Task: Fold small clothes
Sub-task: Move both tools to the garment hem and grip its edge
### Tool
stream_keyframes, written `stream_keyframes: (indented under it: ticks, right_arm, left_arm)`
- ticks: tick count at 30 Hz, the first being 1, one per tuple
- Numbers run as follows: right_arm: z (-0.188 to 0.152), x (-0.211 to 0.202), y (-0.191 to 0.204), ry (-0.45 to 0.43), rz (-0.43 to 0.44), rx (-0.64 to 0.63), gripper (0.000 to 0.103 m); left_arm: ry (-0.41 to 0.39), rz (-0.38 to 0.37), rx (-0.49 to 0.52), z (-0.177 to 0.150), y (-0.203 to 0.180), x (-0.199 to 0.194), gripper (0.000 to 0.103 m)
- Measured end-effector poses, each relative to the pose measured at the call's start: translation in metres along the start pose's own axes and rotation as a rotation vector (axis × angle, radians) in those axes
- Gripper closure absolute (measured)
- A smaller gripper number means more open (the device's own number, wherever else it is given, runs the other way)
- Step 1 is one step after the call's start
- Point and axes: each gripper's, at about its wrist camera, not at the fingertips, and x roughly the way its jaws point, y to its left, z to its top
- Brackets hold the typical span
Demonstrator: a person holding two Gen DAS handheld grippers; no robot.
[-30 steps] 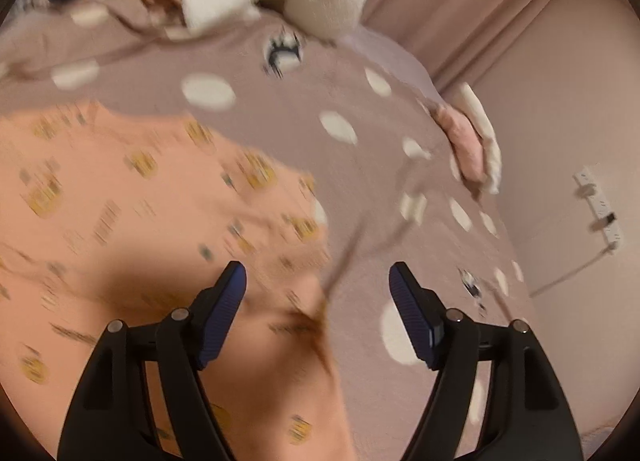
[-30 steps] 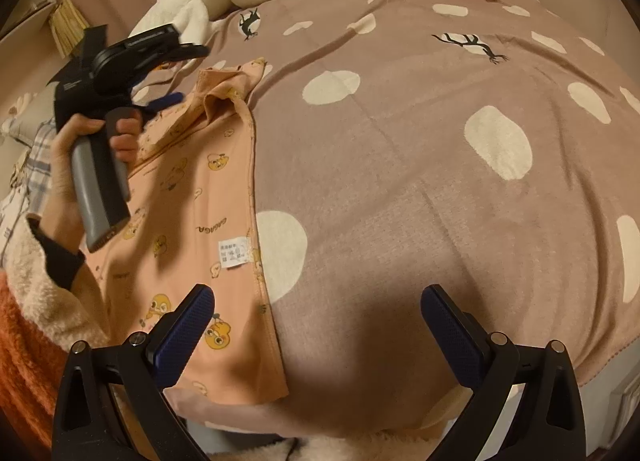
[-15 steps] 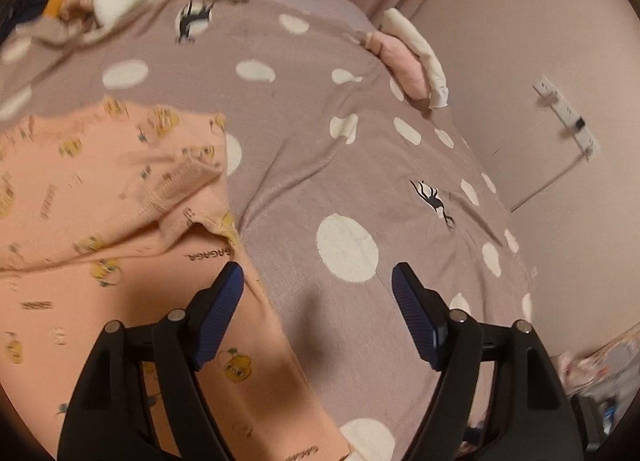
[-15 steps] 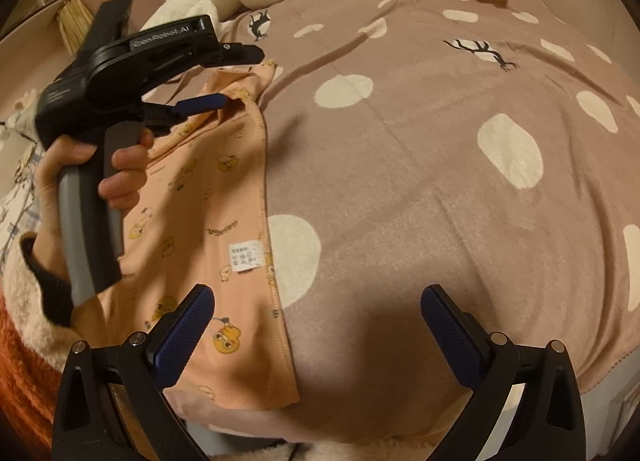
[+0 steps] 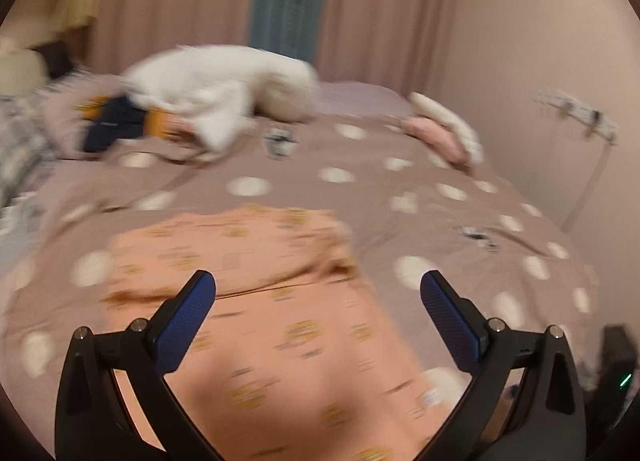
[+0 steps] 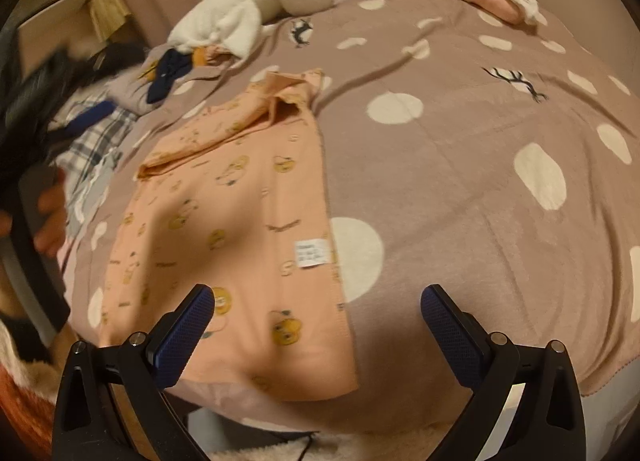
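A small peach garment (image 6: 240,221) printed with yellow cartoon figures lies flat on the dotted brown blanket (image 6: 460,181), its far end folded back over itself and a white label (image 6: 312,255) near its right edge. My right gripper (image 6: 318,301) hovers open above the garment's near right corner, holding nothing. My left gripper (image 5: 318,293) hangs above the garment (image 5: 280,321) with its jaws opening wide and nothing between them; this view is motion-blurred. In the right wrist view the left tool's black body (image 6: 32,101) blurs at the left edge, held by a hand (image 6: 50,217).
A white plush pillow (image 5: 224,89) and navy and orange clothes (image 5: 112,125) lie at the bed's far side. Folded pink and white clothes (image 5: 440,129) sit far right. Plaid cloth (image 6: 96,141) lies left. A power strip (image 5: 576,113) hangs on the wall. The blanket's front edge (image 6: 600,389) drops off.
My left gripper has pulled back and up from the garment's folded far end and its jaws have spread wider. The right gripper has drifted slightly left, still open.
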Motion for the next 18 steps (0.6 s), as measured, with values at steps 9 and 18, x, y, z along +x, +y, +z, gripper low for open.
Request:
stream_keyframes:
  ticks: [9,18]
  right_arm:
    - [-0.010,0.010,0.023,0.040,0.049,-0.053,0.001]
    - [-0.023,0.027,0.030,0.115,0.075,-0.033,0.001]
  left_arm:
    - [0.088,0.167,-0.269,-0.093,0.107,-0.053,0.001]
    - [0.174,0.128,-0.455,-0.145,0.155,-0.060,0.001]
